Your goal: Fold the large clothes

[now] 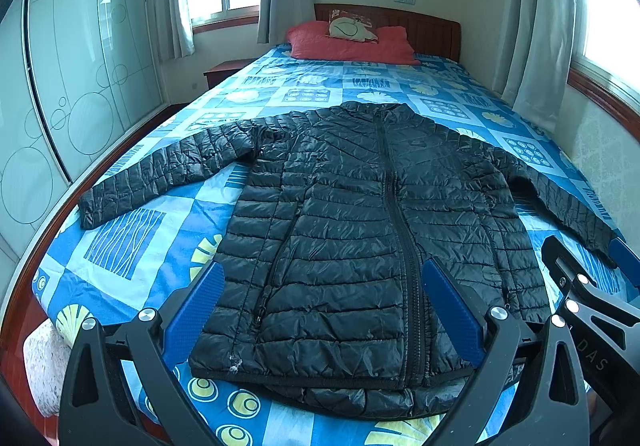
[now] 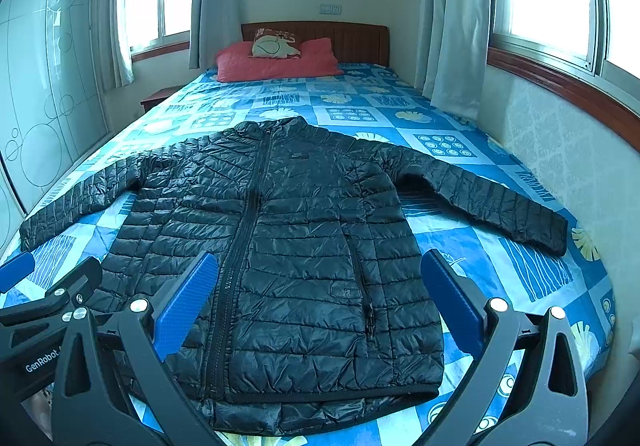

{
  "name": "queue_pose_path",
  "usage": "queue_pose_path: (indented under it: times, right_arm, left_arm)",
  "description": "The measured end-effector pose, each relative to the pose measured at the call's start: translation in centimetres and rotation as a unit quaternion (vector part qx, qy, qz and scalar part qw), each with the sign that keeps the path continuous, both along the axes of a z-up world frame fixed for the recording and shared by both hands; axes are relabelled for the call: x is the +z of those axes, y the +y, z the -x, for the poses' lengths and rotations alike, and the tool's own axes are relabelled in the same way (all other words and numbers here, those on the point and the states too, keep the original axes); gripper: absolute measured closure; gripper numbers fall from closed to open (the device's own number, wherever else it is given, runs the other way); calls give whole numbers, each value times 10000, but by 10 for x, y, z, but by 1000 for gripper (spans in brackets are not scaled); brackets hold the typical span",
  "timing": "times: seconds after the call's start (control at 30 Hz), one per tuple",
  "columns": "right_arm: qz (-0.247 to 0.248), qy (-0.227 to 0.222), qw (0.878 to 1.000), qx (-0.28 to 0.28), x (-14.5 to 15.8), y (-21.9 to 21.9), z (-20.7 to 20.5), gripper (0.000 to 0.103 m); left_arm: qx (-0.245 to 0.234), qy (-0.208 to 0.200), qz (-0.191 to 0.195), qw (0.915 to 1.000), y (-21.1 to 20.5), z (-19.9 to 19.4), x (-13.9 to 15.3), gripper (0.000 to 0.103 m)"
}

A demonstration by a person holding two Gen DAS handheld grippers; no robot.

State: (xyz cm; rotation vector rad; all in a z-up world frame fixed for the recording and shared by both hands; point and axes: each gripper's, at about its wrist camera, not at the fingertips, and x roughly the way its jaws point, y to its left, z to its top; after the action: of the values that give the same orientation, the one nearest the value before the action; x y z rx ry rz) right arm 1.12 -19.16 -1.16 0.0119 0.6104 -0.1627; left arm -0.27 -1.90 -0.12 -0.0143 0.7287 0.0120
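Across the foot of the bed (image 1: 132,242) lay the black puffer jacket (image 1: 360,230), zipped, sleeves outspread, unfolded, with left claw (image 1: 324,310) and right claw (image 2: 320,298) hovering spread wide and empty above its hem, likely needing a sleeve grasped first.

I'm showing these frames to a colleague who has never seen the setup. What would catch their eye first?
First, the black quilted jacket, spread flat and zipped, sleeves out to both sides, on the blue patterned bedspread. Next, the open blue-padded left gripper and right gripper, both hovering over the jacket's hem and touching nothing. Farther back, a red pillow lies by the wooden headboard.
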Motion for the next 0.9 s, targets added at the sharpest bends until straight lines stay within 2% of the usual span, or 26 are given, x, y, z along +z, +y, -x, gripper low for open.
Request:
queue_pose_path:
  times: [0.57, 0.9]
  right_arm:
    - [14, 124, 9999, -1, -11, 2, -5, 2]
    - [-140, 306, 9994, 20, -26, -5, -22, 2]
  left_arm:
    - [6, 140, 31, 9999, 8, -3, -14, 5]
    - [-24, 363, 42, 9993, 6, -23, -29, 5]
